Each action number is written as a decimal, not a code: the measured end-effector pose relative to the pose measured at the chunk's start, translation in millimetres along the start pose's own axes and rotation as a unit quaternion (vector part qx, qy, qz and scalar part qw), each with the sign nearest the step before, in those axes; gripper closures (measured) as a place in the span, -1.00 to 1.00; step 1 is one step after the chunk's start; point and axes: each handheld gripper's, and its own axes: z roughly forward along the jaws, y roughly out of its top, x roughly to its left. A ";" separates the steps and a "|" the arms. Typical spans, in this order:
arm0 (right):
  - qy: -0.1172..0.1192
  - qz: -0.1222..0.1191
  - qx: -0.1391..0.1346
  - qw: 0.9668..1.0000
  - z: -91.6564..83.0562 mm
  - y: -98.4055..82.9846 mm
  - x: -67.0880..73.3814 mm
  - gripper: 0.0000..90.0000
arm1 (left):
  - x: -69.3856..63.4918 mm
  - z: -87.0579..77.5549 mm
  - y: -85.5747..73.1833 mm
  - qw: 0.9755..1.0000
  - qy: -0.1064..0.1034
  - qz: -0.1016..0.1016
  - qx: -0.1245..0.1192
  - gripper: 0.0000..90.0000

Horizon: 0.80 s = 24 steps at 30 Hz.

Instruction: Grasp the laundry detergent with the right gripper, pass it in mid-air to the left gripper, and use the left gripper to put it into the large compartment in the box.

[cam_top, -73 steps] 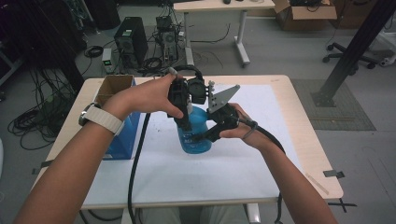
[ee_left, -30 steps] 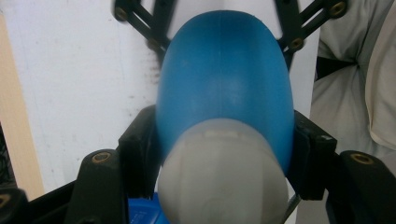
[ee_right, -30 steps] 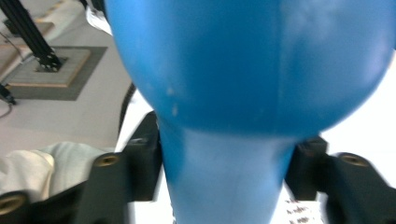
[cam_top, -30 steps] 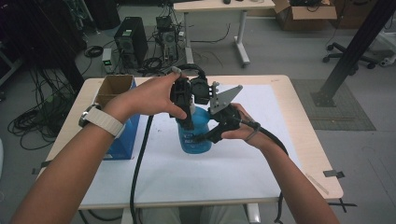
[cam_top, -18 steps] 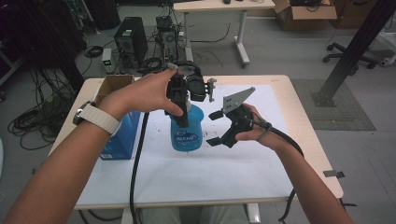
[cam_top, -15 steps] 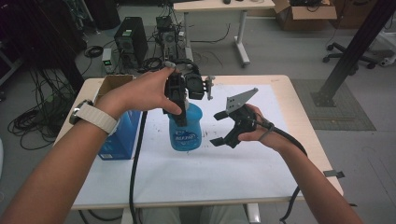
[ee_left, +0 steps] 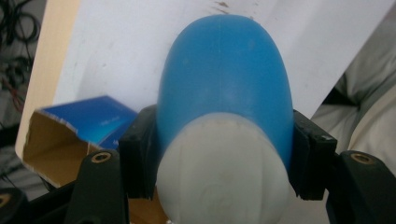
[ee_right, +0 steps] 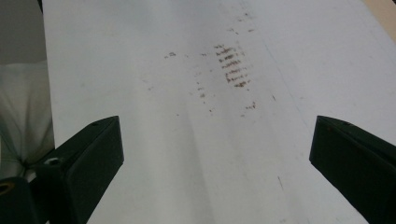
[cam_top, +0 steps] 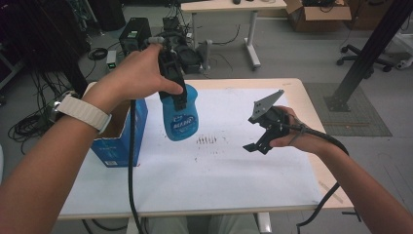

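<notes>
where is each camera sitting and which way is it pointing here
High view: fixed above the person's side, looking forward and down at the table; both forearms, the left gripper clamping a blue bottle, the right gripper.
Left gripper view: rides the left gripper, looking along the bottle held between its jaws toward the white sheet.
Right gripper view: rides the right gripper, looking down past wide-apart jaws at brown marks.
Shared: the bottle and open blue box; the marks.
</notes>
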 end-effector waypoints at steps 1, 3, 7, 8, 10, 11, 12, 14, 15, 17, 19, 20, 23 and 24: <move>-0.004 0.002 0.003 1.000 -3.6 -1.2 -0.7 -0.94 | 3.8 -3.5 -1.8 1.000 0.002 -0.016 -0.001 -0.15; -0.008 0.003 0.008 1.000 -9.1 -2.8 -1.8 -0.94 | 11.2 -9.9 -5.3 0.999 0.008 -0.040 0.000 -0.15; -0.016 0.003 0.015 1.000 -17.9 -4.5 -2.7 -0.94 | 24.4 -21.2 -11.6 0.996 0.017 -0.089 0.006 -0.15; -0.018 0.002 0.017 1.000 -20.2 -4.9 -3.1 -0.94 | 27.8 -23.7 -13.3 0.994 0.019 -0.103 0.006 -0.15; -0.021 0.002 0.023 1.000 -23.3 -5.7 -3.6 -0.94 | 34.8 -28.4 -16.8 0.992 0.024 -0.127 0.003 -0.15; -0.021 0.001 0.024 0.999 -24.5 -6.1 -3.9 -0.94 | 37.9 -30.5 -18.7 0.990 0.027 -0.137 0.001 -0.15; -0.021 0.001 0.027 0.999 -25.5 -6.4 -4.1 -0.94 | 40.5 -31.5 -20.6 0.988 0.029 -0.154 -0.002 -0.15; -0.020 -0.008 0.034 0.999 -26.8 -7.2 -4.9 -0.92 | 47.2 -33.9 -25.2 0.983 0.031 -0.180 -0.002 -0.15; -0.019 -0.009 0.039 0.999 -27.2 -7.5 -5.3 -0.91 | 49.4 -34.8 -26.9 0.982 0.032 -0.187 -0.001 -0.15; -0.019 -0.008 0.045 0.999 -28.1 -8.6 -6.2 -0.92 | 55.2 -37.1 -31.6 0.978 0.034 -0.204 0.002 -0.15; -0.018 -0.007 0.050 0.999 -29.3 -9.8 -7.1 -0.91 | 59.0 -38.2 -34.2 0.974 0.034 -0.222 0.006 -0.15; -0.020 -0.007 0.052 0.998 -30.0 -10.1 -7.5 -0.91 | 61.3 -39.1 -35.2 0.973 0.033 -0.230 0.010 -0.15; -0.021 -0.006 0.053 0.998 -30.1 -10.7 -8.4 -0.91 | 68.3 -41.8 -37.3 0.966 0.030 -0.256 0.019 -0.15; -0.020 -0.007 0.053 0.998 -30.0 -10.6 -8.3 -0.91 | 70.6 -42.9 -37.9 0.964 0.029 -0.264 0.023 -0.15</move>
